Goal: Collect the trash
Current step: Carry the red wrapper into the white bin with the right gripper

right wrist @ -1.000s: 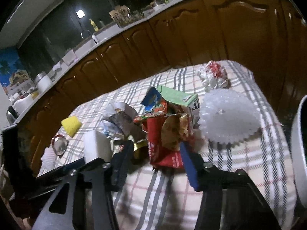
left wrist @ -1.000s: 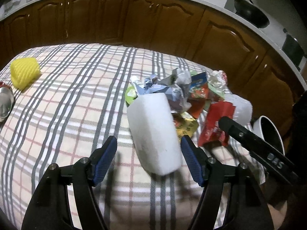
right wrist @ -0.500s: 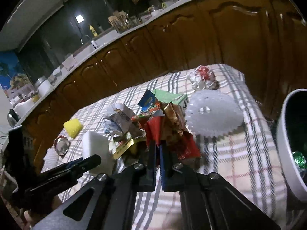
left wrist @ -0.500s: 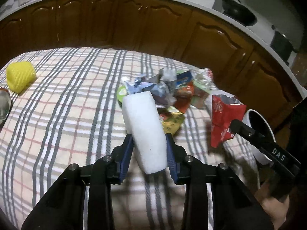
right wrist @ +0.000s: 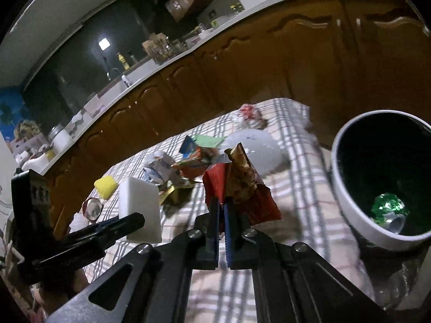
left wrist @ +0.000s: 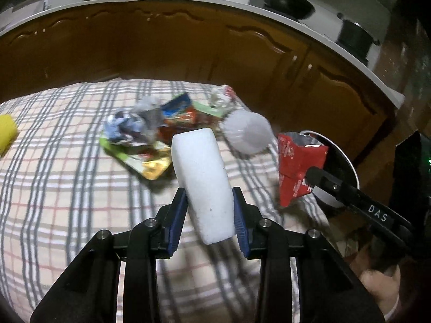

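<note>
My left gripper (left wrist: 207, 212) clamping white foam block (left wrist: 202, 177), my right gripper (right wrist: 222, 215) pinching red wrapper (right wrist: 239, 188), bin (right wrist: 347, 188) right.

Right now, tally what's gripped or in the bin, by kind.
Foam block: 1, in left gripper
Red wrapper: 1, in right gripper
Green can: 1 visible, in bin
Total: 3

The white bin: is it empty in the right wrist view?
No, a crushed green can lies inside the white bin.
</note>
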`<state>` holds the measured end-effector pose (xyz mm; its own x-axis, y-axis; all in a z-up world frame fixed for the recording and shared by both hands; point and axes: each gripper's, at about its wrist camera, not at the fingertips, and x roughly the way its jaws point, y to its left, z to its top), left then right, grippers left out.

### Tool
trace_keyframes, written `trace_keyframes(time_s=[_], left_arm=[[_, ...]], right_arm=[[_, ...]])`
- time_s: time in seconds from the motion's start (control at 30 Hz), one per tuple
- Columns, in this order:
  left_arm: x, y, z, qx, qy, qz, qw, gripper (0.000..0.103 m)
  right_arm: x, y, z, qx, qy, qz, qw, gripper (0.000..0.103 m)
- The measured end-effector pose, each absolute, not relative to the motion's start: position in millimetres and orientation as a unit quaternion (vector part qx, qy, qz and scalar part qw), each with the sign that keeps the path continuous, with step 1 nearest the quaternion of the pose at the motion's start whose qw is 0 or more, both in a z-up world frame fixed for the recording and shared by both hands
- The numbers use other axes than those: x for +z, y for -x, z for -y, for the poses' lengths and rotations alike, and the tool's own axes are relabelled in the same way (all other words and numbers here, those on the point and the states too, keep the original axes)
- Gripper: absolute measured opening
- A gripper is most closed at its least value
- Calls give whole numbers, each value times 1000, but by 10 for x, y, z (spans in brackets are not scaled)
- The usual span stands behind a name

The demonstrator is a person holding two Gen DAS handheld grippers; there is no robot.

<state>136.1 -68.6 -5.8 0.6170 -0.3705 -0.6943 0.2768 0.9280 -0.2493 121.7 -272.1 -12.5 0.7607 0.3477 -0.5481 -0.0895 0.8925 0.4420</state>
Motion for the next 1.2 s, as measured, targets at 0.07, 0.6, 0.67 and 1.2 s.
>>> trace_keyframes(time_s=[0.07,0.6,0.67,1.2], left_arm=[[-59,-1355,785,-190,54,-400,895,32],[-84,-1368,1601,-261,3,-405,876,32],[-90,-1379,1691,-270,0,-406,873,32],[-76,-1472,2243,-310,-27,-405,860,32]], right_arm=[[-119,-1172,2807,111,-202,-322,918,3],[-115,-845,3538,35,-228,-302,925,3],[-120,-820,3615,26,-231,-300,925,3],[-166,-778,4014,-13,-243,-293,925,3]])
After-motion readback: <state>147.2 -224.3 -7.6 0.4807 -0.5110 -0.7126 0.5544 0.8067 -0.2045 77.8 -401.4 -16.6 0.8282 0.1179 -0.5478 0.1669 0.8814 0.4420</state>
